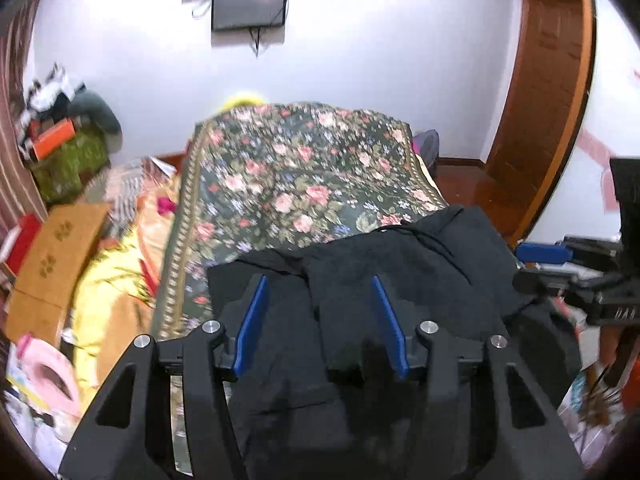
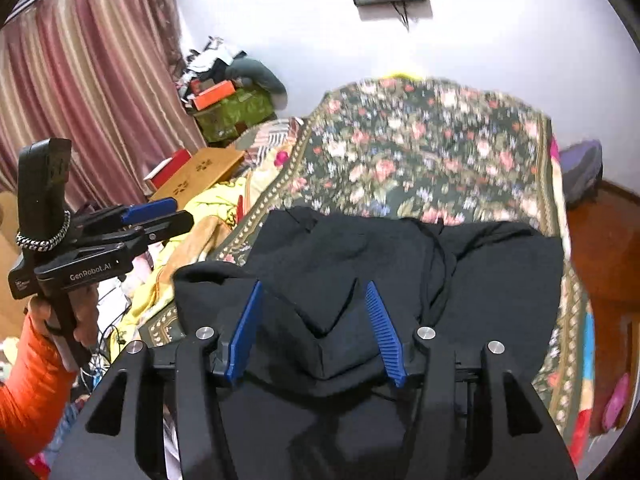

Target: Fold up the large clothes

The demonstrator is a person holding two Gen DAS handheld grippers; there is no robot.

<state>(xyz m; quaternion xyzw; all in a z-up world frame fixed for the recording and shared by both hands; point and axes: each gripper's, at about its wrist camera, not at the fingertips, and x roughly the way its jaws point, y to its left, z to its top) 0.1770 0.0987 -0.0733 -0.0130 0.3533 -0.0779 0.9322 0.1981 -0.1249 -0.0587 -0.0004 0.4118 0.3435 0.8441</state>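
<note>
Both sets of jaws are spread wide, nothing pinched in either one. The left gripper [image 1: 322,322] is held just over a black garment [image 1: 400,264], its blue pads [image 1: 250,326] apart with rumpled black cloth seen in the gap. Same story for the right gripper [image 2: 316,330]: blue ribbed pads [image 2: 384,336] splayed, a folded peak of the black garment [image 2: 360,256] sitting between them; contact can't be made out. It looks like a hoodie, since a thin drawstring [image 2: 434,276] is draped down its right side.

The garment is bunched up at the near edge of the bed, on a dark floral bedspread [image 1: 304,184] that runs to the far edge. A yellow blanket [image 1: 108,288] is crumpled along the bed's left edge, with a cardboard box [image 1: 60,252] beside it. From the right wrist view, the left gripper [image 2: 150,210] is seen off to the left, gripped by a hand [image 2: 86,320] in an orange sleeve [image 2: 28,380]. A wall-mounted TV [image 1: 249,4] is seen on the far white wall, pink striped curtains [image 2: 80,88] at the left, a wooden door [image 1: 548,92] at the right.
</note>
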